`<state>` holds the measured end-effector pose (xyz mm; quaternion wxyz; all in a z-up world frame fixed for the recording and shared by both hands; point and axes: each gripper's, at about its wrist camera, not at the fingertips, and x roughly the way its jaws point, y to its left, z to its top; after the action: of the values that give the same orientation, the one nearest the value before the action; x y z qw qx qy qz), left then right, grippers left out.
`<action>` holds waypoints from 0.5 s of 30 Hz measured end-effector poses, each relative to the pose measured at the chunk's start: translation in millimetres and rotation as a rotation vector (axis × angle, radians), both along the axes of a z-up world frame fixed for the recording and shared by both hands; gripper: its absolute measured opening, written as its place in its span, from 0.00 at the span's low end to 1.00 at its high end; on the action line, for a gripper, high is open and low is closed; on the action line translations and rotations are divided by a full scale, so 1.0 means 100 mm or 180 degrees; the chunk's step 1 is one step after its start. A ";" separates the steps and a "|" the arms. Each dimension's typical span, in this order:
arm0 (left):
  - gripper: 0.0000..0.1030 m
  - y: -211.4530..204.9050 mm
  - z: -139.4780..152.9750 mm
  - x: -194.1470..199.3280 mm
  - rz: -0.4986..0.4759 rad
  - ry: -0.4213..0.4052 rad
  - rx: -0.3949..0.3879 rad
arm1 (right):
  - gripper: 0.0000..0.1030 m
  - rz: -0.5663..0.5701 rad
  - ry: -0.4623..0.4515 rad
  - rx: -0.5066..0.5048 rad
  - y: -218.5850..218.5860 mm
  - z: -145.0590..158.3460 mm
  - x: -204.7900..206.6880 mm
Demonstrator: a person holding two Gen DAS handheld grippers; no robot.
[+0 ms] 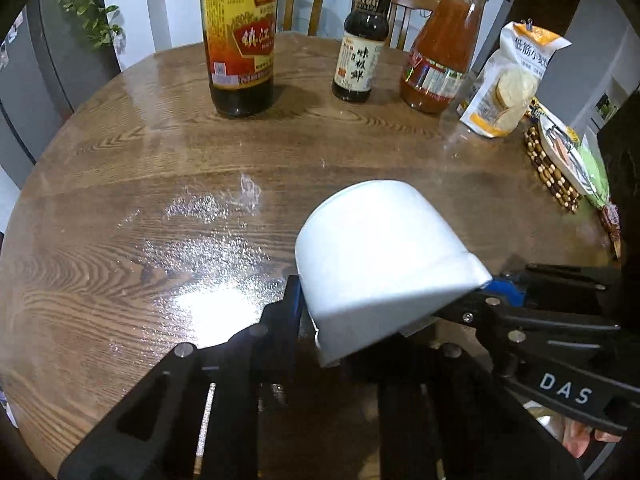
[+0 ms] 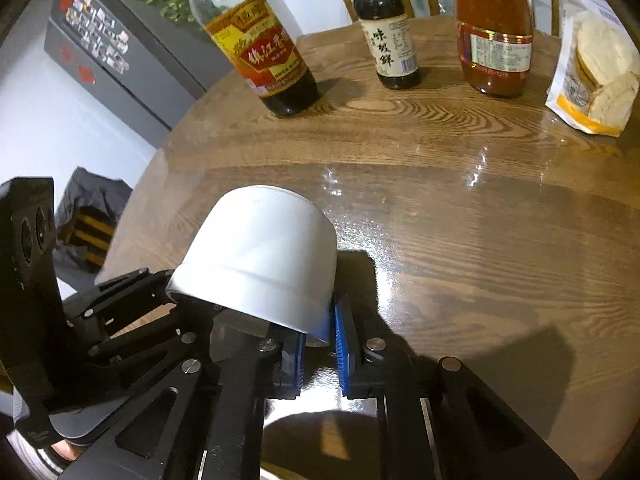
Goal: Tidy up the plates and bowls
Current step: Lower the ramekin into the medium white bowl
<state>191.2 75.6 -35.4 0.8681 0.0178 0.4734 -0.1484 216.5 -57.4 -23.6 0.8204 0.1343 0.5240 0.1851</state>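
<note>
The white ceramic bowl (image 1: 380, 264) hangs upside down and tilted above the round brown wooden worktop (image 1: 140, 168), base up, rim down, and both tongs have hold of it. The left tongs (image 1: 384, 312) pinch the rim at about 6 o'clock in the left wrist view. The right tongs (image 2: 320, 336) pinch the rim between their blue pads (image 2: 343, 332) at about 5 o'clock on the bowl in the right wrist view.

The main risk, as I judge it, is slip. Glazed ceramic is smooth, each grip is on a thin edge only, and the bowl leans, so its weight pulls sideways out of both grips. If 1 pair of tongs loosens before the other has the load, the bowl may swing or drop onto the hard worktop and chip.

A second risk is the 2 tongs pulling against each other: a small twist between the hands could lever the rim out of the pads.

Farther back, at 12 o'clock, stand a tall dark vinegar bottle with a yellow and red label (image 1: 240, 40), a small dark soy sauce bottle (image 1: 360, 52) and an orange-red sauce jar (image 1: 440, 52), with a white and yellow biscuit bag (image 1: 508, 80) at 2 o'clock. They are well apart from the bowl, so only a long forward sweep would knock them.
</note>
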 end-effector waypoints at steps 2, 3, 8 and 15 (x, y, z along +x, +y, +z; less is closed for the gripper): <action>0.15 0.00 0.04 -0.01 0.0007 -0.0007 -0.0024 | 0.14 -0.0039 -0.0055 0.0046 -0.03 0.08 -0.04; 0.15 0.01 0.07 -0.02 0.0015 -0.0009 -0.0043 | 0.14 -0.0055 -0.0089 0.0056 -0.05 0.12 -0.06; 0.13 0.00 0.26 -0.10 0.0038 -0.0052 -0.0121 | 0.12 -0.0163 -0.0228 0.0135 -0.14 0.33 -0.19; 0.13 -0.11 0.55 -0.29 0.0017 -0.0241 -0.0119 | 0.12 -0.0239 -0.0479 0.0147 -0.22 0.65 -0.42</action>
<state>162.3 64.7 19.2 0.8859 0.0059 0.4374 -0.1542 174.2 -79.8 41.1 0.8606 0.1584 0.4510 0.1759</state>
